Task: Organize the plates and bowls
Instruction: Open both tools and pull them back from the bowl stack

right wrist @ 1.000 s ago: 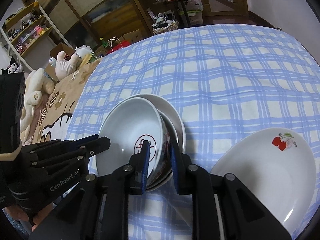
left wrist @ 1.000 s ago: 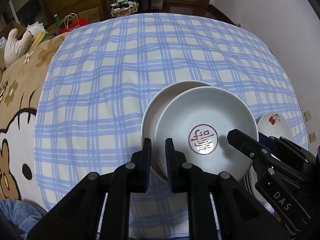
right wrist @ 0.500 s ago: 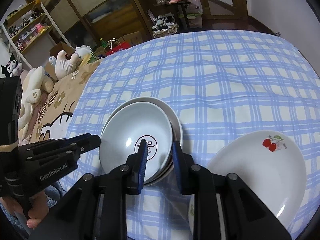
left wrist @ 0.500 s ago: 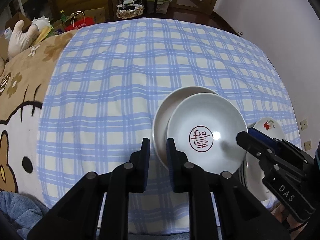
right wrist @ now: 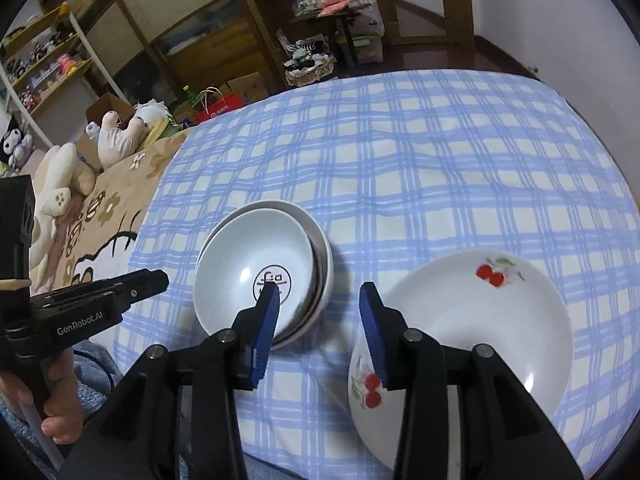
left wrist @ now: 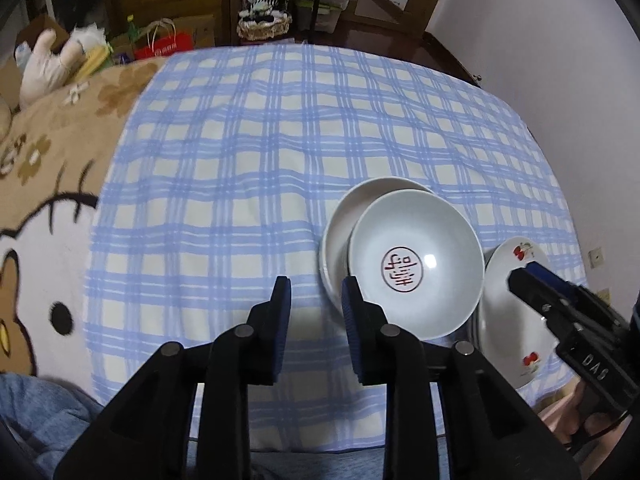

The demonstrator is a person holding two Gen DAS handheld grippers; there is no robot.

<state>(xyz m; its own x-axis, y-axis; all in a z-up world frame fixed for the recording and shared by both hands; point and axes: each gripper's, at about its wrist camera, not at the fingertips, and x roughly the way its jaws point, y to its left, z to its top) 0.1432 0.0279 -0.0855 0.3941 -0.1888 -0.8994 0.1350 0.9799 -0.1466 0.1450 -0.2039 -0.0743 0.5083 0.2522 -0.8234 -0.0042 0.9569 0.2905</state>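
Note:
A white bowl with a red seal mark point(left wrist: 416, 264) point(right wrist: 256, 264) sits nested in another white bowl point(left wrist: 344, 216) point(right wrist: 320, 240) on the blue checked cloth. A white plate with cherry prints point(left wrist: 516, 300) point(right wrist: 472, 320) lies to its right. My left gripper point(left wrist: 316, 308) is open and empty, just short of the bowls' near left rim. My right gripper point(right wrist: 318, 308) is open and empty, above the gap between the bowls and the plate; it also shows in the left wrist view point(left wrist: 536, 288).
The blue checked cloth point(left wrist: 260, 160) covers the surface, with a brown cartoon blanket point(left wrist: 44, 184) to its left. Plush toys point(right wrist: 116, 136), bags and wooden shelves point(right wrist: 280, 20) stand beyond the far edge. A white wall point(left wrist: 560, 40) is on the right.
Both grippers opened and let go of the seal-marked bowl, which now rests in the lower bowl. Both grippers have drawn back and up.

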